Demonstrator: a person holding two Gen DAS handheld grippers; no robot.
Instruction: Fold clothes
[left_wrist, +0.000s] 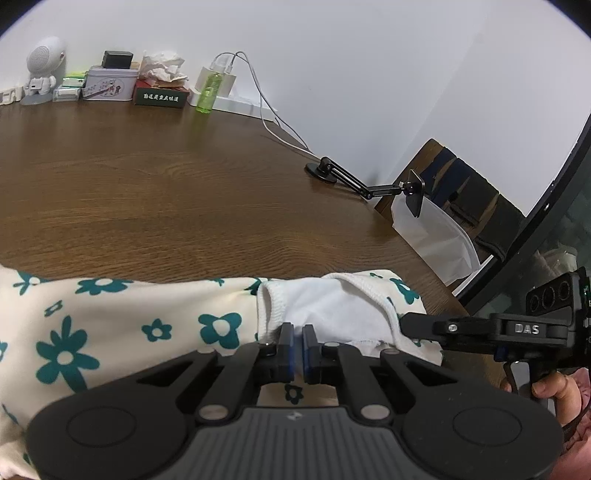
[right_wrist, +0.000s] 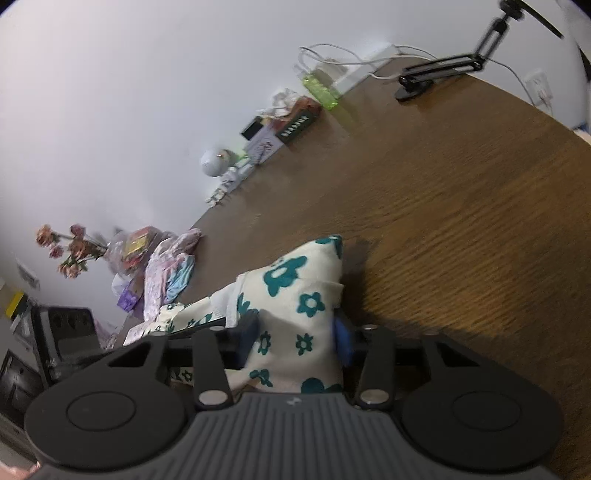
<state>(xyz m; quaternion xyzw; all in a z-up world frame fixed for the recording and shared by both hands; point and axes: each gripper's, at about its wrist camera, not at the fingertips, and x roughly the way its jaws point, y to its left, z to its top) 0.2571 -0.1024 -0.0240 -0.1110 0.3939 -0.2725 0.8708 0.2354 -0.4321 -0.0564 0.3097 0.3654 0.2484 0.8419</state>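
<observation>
A cream garment with teal flowers (left_wrist: 110, 325) lies along the near edge of the wooden table (left_wrist: 184, 184), its white inside turned out at the right end. My left gripper (left_wrist: 297, 332) is shut on the garment's hem, with the blue pads almost touching. From the right, my right gripper (left_wrist: 408, 323) reaches onto the same end of the cloth. In the right wrist view a thick fold of the garment (right_wrist: 295, 295) stands up between the pads of my right gripper (right_wrist: 295, 339), which is shut on it.
A black phone-holder arm (left_wrist: 354, 181) stands at the table's right edge. A green bottle (left_wrist: 208, 92), boxes and a charger line the far wall. A chair with a white bag (left_wrist: 436, 232) sits beyond the right edge. Other clothes (right_wrist: 166, 273) and flowers (right_wrist: 62, 251) are far left.
</observation>
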